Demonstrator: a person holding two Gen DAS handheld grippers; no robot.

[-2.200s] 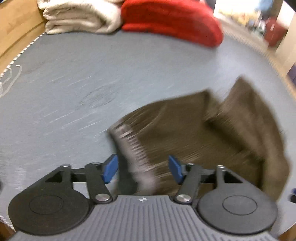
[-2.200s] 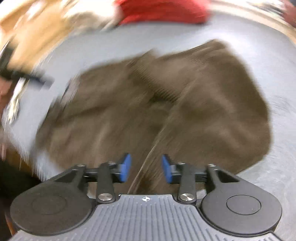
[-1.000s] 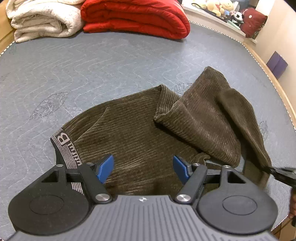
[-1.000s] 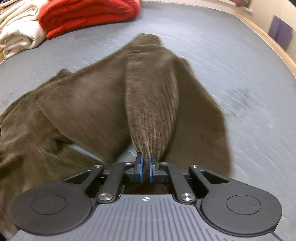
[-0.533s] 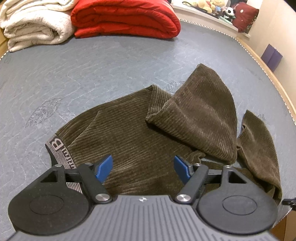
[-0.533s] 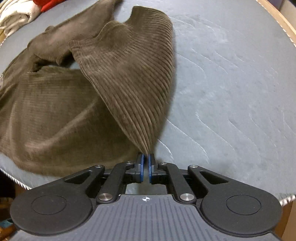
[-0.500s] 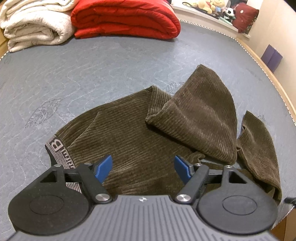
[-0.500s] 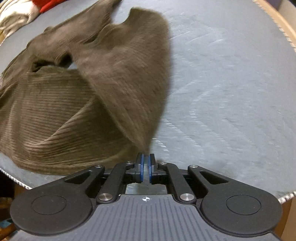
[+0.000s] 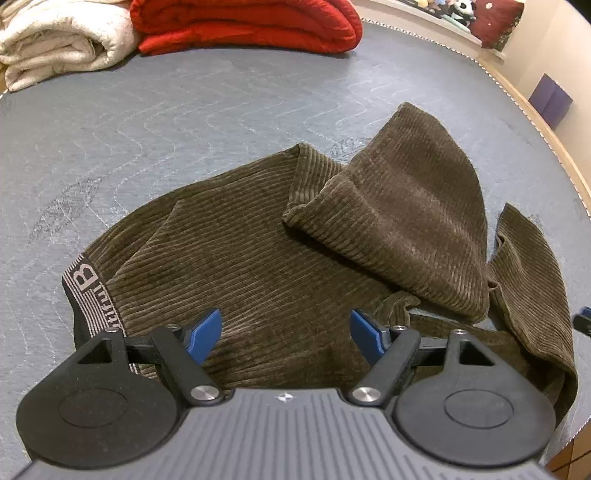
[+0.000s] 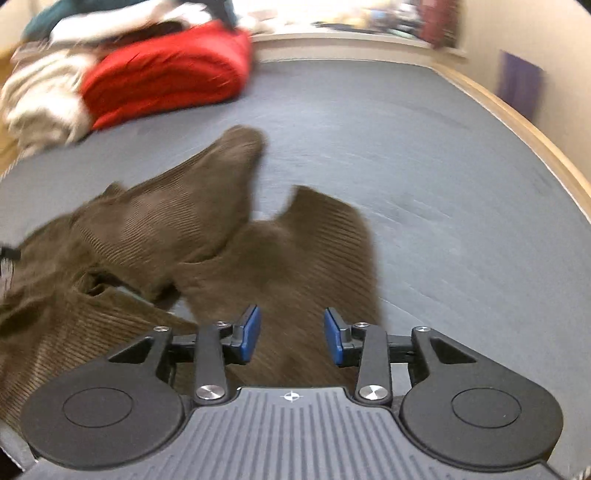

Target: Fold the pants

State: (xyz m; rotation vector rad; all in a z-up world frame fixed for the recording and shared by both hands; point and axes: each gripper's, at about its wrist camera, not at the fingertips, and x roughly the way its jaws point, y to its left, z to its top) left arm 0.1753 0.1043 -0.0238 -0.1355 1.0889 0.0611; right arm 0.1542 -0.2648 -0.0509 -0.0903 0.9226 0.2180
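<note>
Between its spread blue fingers, the left gripper (image 9: 286, 338) frames brown corduroy pants (image 9: 280, 258) crumpled on the grey mattress (image 9: 184, 110); only this view shows the lettered waistband (image 9: 86, 284). Right gripper (image 10: 291, 336), likewise spread, grips nothing above a blurred leg (image 10: 295, 266)

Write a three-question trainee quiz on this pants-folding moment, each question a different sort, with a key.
1. True or false: the right gripper is clamped on the brown corduroy pants.
2. Multiple choice: the waistband with the letter B lies (a) at the left end of the pants, (b) under the red blanket, (c) off the grey mattress.
3. Fill in: beside the red blanket sits a folded ____ blanket.

Key
1. False: its jaws stand apart, above the cloth.
2. a
3. cream

The left gripper is open too, over the pants.
</note>
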